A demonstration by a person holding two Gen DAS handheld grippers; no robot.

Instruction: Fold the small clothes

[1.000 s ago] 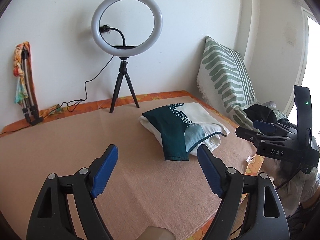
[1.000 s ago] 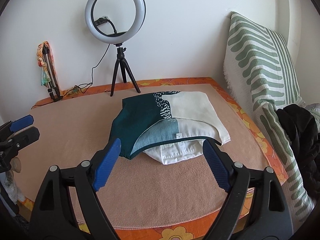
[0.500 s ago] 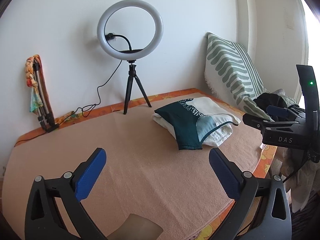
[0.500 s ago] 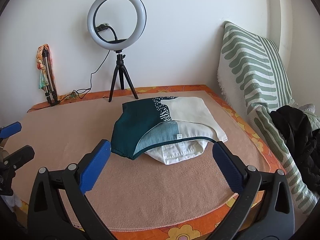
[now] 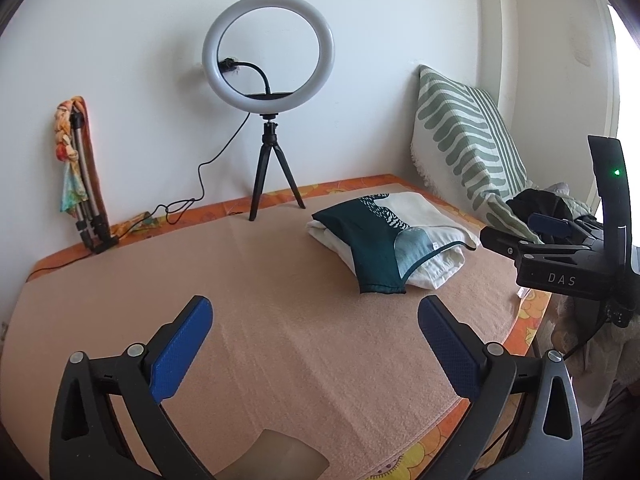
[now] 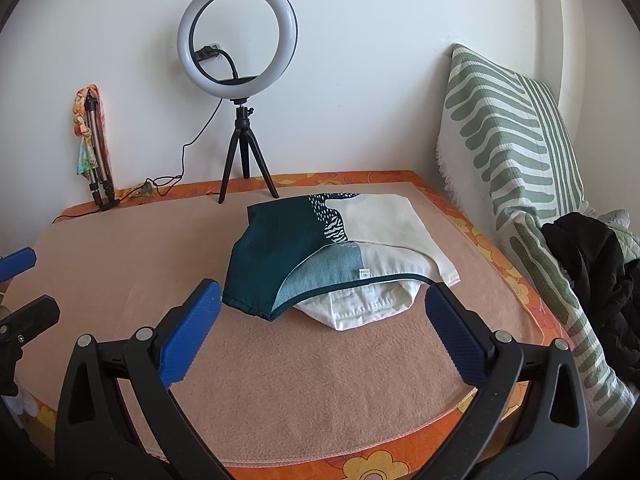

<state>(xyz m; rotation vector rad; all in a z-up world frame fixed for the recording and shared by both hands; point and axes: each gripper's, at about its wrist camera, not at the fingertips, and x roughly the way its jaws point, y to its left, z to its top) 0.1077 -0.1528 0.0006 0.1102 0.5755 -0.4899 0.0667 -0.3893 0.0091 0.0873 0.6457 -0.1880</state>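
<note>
Blue-padded black jaws of the left gripper (image 5: 314, 322) stand wide apart over bare peach-coloured fleece blanket (image 5: 280, 320), having just been opening, with nothing between them. To the right, the right gripper (image 6: 322, 314) is likewise spread wide, having just been opening, and its blue pads (image 6: 188, 332) hang clear of the cloth just beyond them.

Just past the right gripper's tips, right of centre on the blanket, lies the folded dark-green and cream patterned garment (image 6: 304, 252), stacked on a folded white garment (image 6: 368, 306) whose hem peeks out at the near edge. A small white label shows on the teal inner panel of the top piece.

Beneath the blanket an orange floral cover (image 6: 380, 464) shows along the edges. Right of the stack, a green-and-white striped cushion (image 6: 516, 152) leans on the wall, with a heap of black clothing (image 6: 592, 280) nearer at its foot.

Farther back, a white ring light on a black tripod (image 6: 238, 80) stands by the white wall, its cable trailing left toward a folded tripod wrapped in a colourful scarf (image 6: 94, 140) at far left.
</note>
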